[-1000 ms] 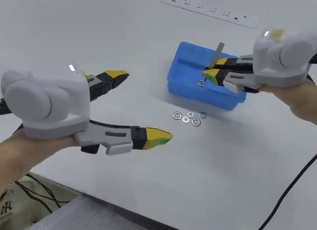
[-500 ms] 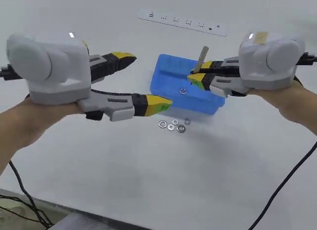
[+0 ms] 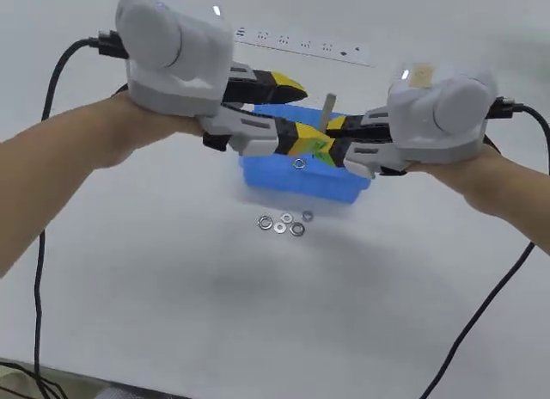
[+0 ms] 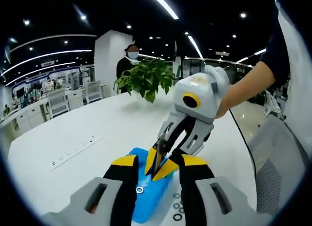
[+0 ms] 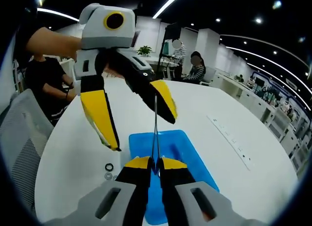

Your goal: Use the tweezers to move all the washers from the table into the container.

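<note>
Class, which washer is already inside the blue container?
The single washer lying in the blue container; the other washers sit clustered on the white table beside it.

Tweezers (image 3: pixel 327 109) mostly hidden; container (image 3: pixel 284 177) partly covered.

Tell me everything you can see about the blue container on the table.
The blue container is a shallow rectangular tray, plastic by its look, open-topped with low walls. It sits flat on the white table, with a cluster of washers on the table just outside its near wall. One washer lies inside. The right gripper holds the tweezers over it; whether they touch it cannot be told.
</note>
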A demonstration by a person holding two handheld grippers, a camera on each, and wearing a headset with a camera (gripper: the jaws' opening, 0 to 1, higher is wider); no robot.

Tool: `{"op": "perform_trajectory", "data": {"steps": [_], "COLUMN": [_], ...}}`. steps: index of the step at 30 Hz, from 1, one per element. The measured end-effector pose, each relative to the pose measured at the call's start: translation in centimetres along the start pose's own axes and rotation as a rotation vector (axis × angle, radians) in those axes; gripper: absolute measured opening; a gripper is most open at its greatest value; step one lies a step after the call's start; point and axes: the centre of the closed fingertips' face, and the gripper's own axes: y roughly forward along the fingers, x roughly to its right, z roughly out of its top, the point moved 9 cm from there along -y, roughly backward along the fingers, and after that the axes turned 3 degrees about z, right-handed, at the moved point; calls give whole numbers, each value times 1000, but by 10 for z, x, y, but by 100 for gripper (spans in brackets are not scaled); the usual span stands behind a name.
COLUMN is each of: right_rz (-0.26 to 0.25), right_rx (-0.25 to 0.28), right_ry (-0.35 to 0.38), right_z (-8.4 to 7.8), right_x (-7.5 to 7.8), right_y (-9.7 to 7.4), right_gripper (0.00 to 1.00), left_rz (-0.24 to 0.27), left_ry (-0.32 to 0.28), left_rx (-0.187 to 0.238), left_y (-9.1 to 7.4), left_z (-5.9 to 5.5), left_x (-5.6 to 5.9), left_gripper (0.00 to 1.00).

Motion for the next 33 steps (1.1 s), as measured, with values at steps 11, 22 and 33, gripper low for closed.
{"op": "perform_trajectory", "data": {"steps": [11,22,33], "right_rz": [55,68,81], "right_rx": [-4,-9,-12], "right_ry": [-2,3,-2], "right_z": [1,1,1], "right_x": [-5,-3,-3], "right_y": [3,4,5], "right_gripper": [8,8,8], "left_rz": [-57,-125,-157], "left_ry": [124,137,209], "left_rx": [-1,-14,1], "left_y": [-2,-6,-8], "left_z": [10,17,17], "left_x": [-4,-8,-10], "left_gripper": [22,9,6]}}
